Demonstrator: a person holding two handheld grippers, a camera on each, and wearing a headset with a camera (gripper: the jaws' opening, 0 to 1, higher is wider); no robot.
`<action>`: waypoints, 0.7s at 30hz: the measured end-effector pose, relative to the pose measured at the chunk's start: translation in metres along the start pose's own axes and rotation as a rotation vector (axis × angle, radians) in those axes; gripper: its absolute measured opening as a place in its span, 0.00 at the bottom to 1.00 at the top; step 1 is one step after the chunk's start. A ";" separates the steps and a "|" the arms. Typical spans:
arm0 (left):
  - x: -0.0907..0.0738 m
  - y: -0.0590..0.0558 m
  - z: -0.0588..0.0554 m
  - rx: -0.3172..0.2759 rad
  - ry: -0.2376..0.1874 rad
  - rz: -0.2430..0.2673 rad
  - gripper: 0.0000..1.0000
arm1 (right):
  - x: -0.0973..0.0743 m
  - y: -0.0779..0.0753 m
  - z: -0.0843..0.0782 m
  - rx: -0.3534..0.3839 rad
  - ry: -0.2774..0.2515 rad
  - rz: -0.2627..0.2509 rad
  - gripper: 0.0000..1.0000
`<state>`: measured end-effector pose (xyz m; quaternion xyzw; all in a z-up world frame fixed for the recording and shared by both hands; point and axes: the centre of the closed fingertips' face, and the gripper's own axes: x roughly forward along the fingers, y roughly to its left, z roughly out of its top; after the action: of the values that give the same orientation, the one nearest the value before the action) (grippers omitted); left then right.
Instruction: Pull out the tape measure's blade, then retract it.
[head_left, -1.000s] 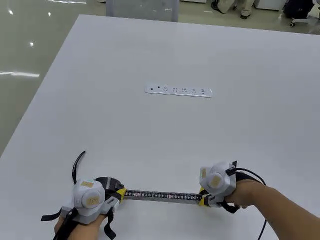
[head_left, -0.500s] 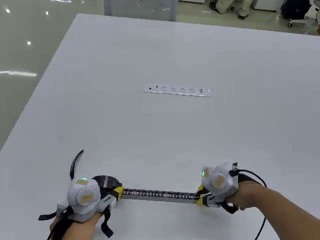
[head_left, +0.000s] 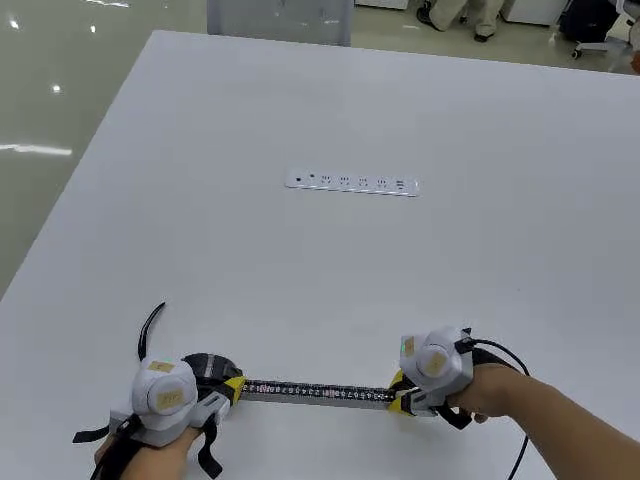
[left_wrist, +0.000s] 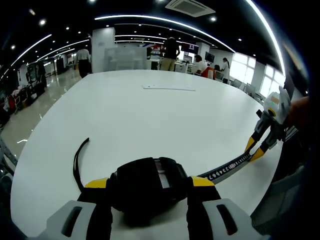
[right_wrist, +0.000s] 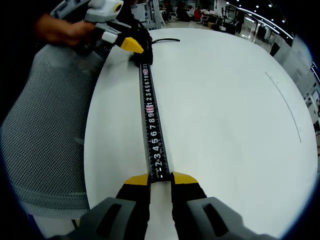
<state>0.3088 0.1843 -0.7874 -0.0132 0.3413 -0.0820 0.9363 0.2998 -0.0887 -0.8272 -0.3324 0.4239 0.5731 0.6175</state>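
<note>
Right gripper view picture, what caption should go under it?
The right claw pinches the end of the tape blade, pulled out long across the white table.

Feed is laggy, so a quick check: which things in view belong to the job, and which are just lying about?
Job: tape measure case, clamped by the left gripper; blade, pulled out, its end pinched by the right gripper.
Lying about: power strip, farther up the table.
</note>
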 end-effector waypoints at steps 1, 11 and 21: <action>0.000 0.000 0.000 -0.001 0.001 -0.001 0.56 | 0.000 0.000 0.000 0.002 -0.001 0.002 0.15; -0.001 0.000 0.000 0.003 -0.002 -0.010 0.56 | 0.000 0.001 0.002 0.039 -0.017 0.010 0.15; 0.000 -0.001 -0.001 0.004 0.000 -0.010 0.56 | 0.001 0.001 0.005 0.065 -0.038 0.006 0.15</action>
<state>0.3080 0.1833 -0.7877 -0.0128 0.3412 -0.0872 0.9358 0.2992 -0.0841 -0.8259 -0.3000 0.4316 0.5671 0.6341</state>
